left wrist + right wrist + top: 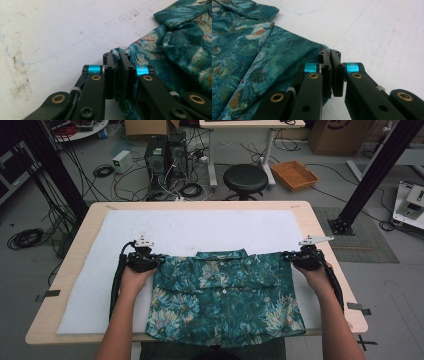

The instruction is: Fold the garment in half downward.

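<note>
A teal floral button shirt [225, 292] lies folded on the white mat [200, 227], collar toward the far side, its hem hanging over the table's near edge. My left gripper [161, 260] is shut on the shirt's upper left corner; in the left gripper view the cloth [150, 50] runs between the closed jaws of the left gripper [117, 56]. My right gripper [286, 255] is shut on the upper right corner. The right gripper view has the shirt [262, 50] pinched at its edge by the right gripper [329, 53].
The mat covers a wooden table [325, 227]. Bare mat stretches beyond the shirt toward the far edge. On the floor behind stand a black stool [245, 177], computer towers [162, 155], cables and an orange tray [294, 174].
</note>
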